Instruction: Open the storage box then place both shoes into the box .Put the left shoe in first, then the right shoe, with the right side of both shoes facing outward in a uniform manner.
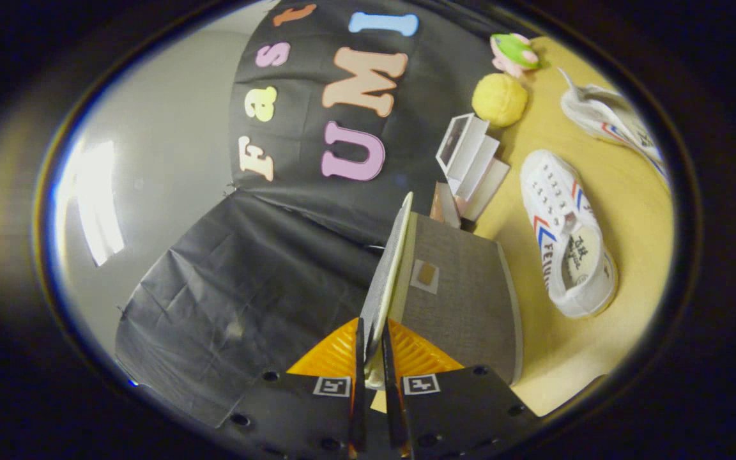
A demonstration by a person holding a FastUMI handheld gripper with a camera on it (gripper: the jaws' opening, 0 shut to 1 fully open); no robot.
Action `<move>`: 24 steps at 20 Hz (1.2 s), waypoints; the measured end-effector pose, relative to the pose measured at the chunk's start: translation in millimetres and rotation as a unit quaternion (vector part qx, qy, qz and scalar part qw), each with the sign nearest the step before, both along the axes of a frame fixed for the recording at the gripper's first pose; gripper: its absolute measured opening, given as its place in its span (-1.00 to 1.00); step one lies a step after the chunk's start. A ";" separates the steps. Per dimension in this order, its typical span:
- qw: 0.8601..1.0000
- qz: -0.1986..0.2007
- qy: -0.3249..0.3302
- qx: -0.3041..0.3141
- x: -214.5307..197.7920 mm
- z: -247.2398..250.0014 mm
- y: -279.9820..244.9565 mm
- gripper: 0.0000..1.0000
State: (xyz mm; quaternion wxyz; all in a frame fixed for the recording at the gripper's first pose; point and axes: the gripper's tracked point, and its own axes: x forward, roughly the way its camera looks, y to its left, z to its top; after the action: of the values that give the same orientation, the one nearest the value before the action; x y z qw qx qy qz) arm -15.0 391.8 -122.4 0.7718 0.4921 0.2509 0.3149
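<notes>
While pinching box lid [388, 268], jaws; shoe [566, 239] lettered "FEIYUE".

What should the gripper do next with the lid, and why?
Probably keep swinging the lid further back until the box stands fully open. The gripper is shut on the lid's edge and the lid stands raised, while both shoes, the near shoe and the far shoe, lie on the table, waiting to go in.

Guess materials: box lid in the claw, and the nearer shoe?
Box lid: probably fabric-covered board; fine grey weave, thin stiff edge pinched in the closed claw. Nearer shoe: likely white canvas, matte, with a smoother rubbery sole rim.
</notes>
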 end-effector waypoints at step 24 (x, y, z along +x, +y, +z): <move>0.945 0.118 -0.252 -0.170 -68.5 133.5 231.6 -0.60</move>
State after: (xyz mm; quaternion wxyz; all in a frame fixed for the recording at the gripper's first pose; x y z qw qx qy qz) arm -83.4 623.4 11.1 0.8395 0.2246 0.1541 0.4702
